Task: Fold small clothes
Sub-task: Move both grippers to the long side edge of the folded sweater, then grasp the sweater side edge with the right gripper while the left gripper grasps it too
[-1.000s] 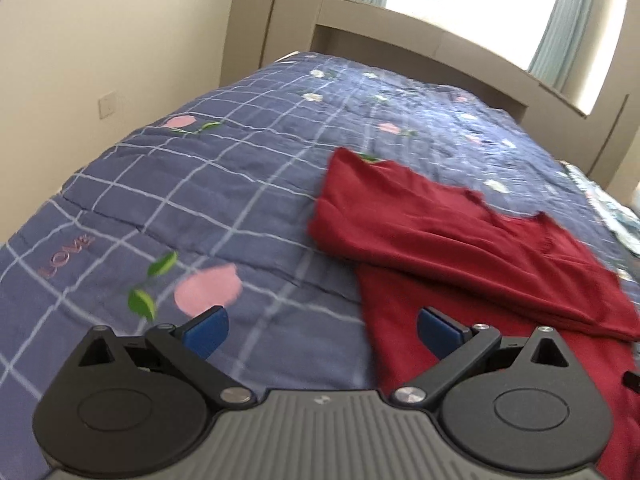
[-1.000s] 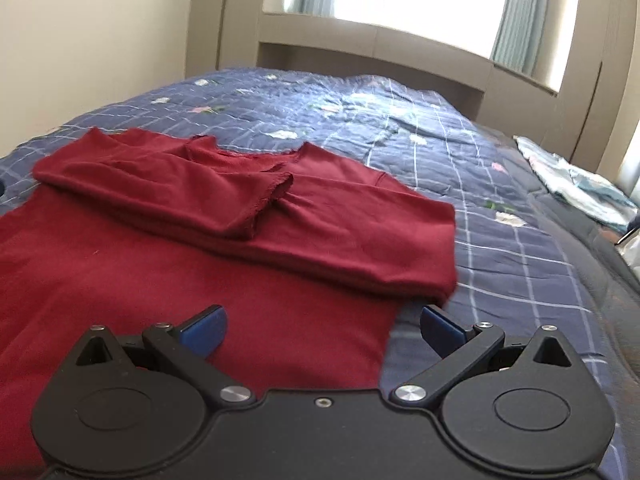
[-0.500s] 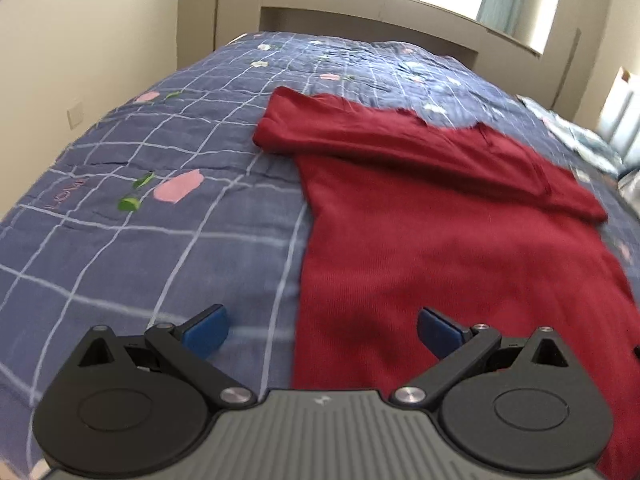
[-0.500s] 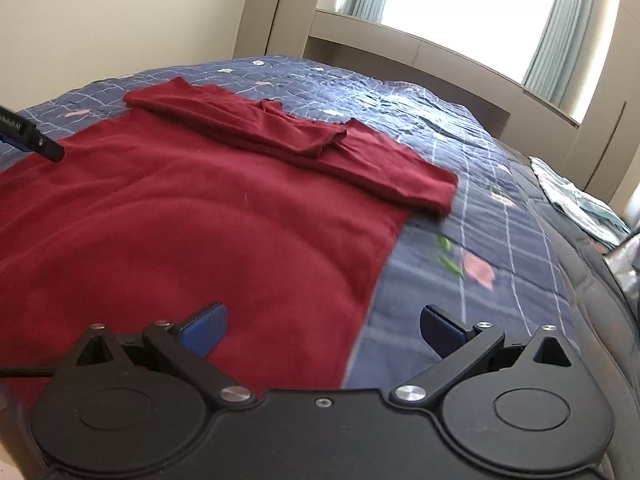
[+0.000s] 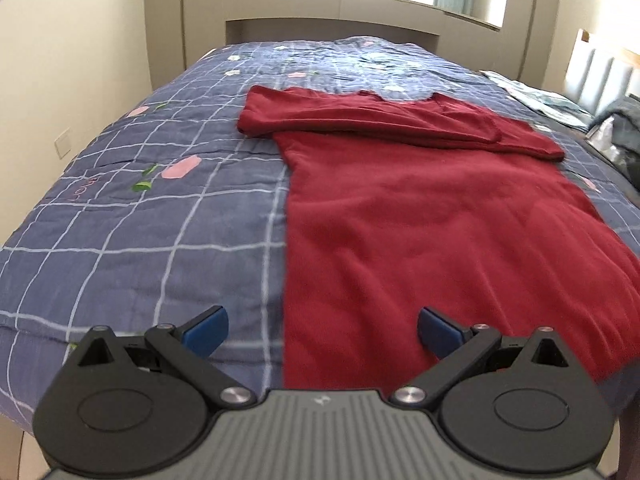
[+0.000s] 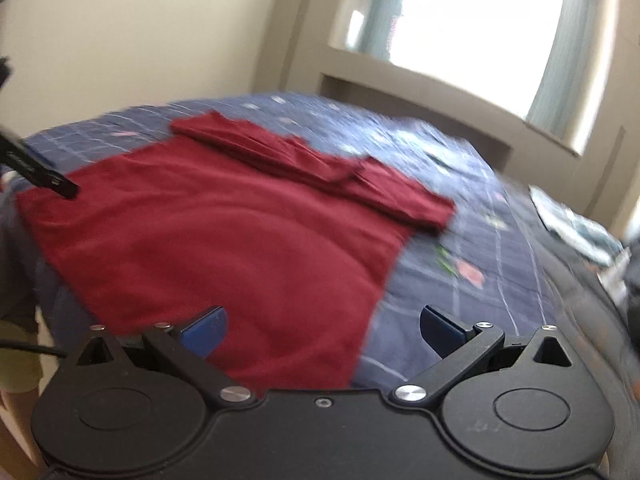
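A dark red long-sleeved top [image 5: 420,216] lies flat on the bed, its sleeves folded across the chest at the far end. It also shows in the right wrist view [image 6: 224,236]. My left gripper [image 5: 322,328] is open and empty, over the bottom-left corner of the top's hem. My right gripper [image 6: 322,330] is open and empty, over the bottom-right corner of the hem. The tip of the left gripper [image 6: 48,176] shows at the left edge of the right wrist view.
The bed has a blue checked quilt [image 5: 160,208] with pink and green flowers. Light clothes [image 5: 536,96] and a dark heap [image 5: 624,136] lie at the right side. A wall [image 5: 80,40] runs along the left, a window at the far end.
Both grippers have drawn back from the folded sleeves towards the near edge of the bed and now hover at the hem's two corners. Both stayed open.
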Demonstrator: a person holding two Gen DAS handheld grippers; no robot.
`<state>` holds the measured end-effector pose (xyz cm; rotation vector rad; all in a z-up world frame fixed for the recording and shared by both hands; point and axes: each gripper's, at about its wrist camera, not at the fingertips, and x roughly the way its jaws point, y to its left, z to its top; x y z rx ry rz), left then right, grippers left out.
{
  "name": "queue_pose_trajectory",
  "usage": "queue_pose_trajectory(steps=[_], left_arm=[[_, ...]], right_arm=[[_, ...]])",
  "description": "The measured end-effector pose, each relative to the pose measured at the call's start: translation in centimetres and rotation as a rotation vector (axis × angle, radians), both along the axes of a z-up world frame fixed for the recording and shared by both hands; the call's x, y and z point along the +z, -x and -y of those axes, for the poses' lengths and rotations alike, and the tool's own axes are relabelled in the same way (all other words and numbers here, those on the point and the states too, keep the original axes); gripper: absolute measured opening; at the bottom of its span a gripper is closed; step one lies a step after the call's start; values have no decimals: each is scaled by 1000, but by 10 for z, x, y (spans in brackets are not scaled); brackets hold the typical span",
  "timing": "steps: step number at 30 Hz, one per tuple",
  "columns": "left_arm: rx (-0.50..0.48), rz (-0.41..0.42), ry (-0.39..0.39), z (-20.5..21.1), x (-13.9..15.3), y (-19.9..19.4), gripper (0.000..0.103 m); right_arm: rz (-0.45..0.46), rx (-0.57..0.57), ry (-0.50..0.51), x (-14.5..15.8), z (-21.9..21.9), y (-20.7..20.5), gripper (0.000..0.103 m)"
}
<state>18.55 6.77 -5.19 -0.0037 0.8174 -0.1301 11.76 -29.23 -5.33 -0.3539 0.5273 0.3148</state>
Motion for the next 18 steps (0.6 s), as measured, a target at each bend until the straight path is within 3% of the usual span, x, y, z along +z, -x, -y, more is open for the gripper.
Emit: queue_pose_trajectory(steps=[8,12,15,18], left_arm=[[-99,36,-35,31,1,33,103],[-118,52,-37,40,2,40,103],[-125,75,-37,43,7,44,103],[-143,99,-40,47,12,47,103]], right_arm=[[-40,209,50,-15,-41,25,102],[-45,232,140,-28,-54,38,102],[21,203,209,-34,-59,45,102],[75,171,211,-32,-57,44,102]])
